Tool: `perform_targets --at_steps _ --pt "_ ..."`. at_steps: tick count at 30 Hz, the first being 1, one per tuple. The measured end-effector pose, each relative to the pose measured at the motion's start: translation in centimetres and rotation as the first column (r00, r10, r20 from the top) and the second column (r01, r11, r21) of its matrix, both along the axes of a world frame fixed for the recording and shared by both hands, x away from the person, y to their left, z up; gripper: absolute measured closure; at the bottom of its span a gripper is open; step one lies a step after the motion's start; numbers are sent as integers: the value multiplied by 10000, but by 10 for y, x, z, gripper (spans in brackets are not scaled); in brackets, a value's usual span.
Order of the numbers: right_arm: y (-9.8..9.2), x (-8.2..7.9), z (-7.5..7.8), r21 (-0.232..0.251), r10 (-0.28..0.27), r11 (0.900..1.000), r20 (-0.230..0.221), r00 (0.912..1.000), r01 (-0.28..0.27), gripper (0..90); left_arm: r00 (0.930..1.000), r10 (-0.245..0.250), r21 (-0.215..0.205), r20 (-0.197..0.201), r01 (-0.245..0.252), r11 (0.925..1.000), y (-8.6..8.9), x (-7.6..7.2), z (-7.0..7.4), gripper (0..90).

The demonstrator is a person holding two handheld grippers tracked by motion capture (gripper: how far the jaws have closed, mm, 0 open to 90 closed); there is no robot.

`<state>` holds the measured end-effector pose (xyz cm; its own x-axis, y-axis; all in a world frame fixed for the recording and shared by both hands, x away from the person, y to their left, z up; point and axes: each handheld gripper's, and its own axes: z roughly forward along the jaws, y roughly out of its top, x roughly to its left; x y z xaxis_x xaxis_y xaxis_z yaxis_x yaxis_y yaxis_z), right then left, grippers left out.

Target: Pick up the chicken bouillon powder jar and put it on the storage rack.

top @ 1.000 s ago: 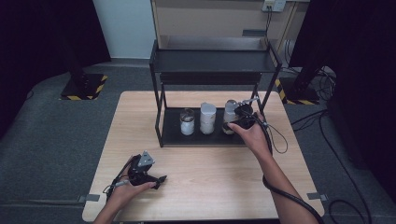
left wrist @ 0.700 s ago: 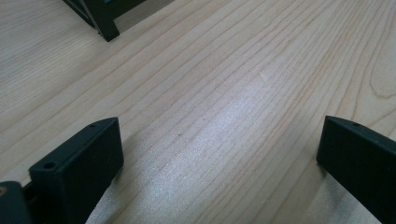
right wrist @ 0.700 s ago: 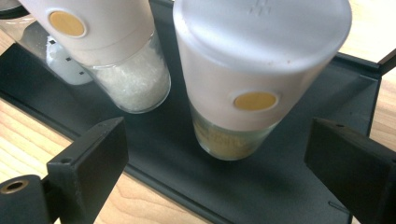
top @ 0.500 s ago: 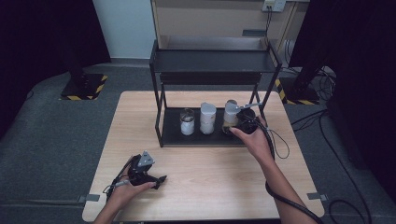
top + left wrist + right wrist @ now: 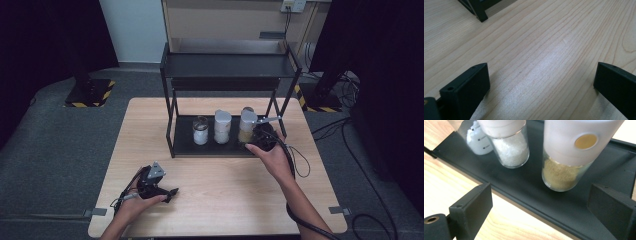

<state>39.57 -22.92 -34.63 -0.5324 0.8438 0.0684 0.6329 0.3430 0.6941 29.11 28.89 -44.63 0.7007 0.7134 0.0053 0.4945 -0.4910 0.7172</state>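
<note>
At shelf front, right claw (image 5: 256, 136) drawn back from yellow-grain jar (image 5: 246, 125), open.

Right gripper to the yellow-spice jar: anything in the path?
Nothing visible. The right gripper has its jaws open, with the yellow-spice jar straight ahead on the black tray. The salt jar stands off to one side, clear of the line.

the high view is evenly lit from above on the table (image 5: 220, 200), while the room around it falls into deep black at both sides. the picture is soft, with fine detail lost. in the left gripper view a pale sheen of glare lies across the wood between the sharp dark jaws. in the right gripper view the jar of yellow grains (image 5: 571, 152) is bright and washed out on its white upper half.
</note>
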Motion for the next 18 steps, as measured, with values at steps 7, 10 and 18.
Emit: perform_targets --at_steps 7,10,18 --pt "1 -10 0 -135 287 9995 12 9996 -287 66 10000 -2 1 -1 2 10000 0 0 0 0" --pt "2 -14 0 -225 462 9987 -46 9989 -463 65 10000 -2 1 -1 2 10000 0 0 0 0" --pt "8 -26 -3 -374 805 9960 -67 9967 -807 65 10000 -1 0 0 1 10000 0 0 0 0"
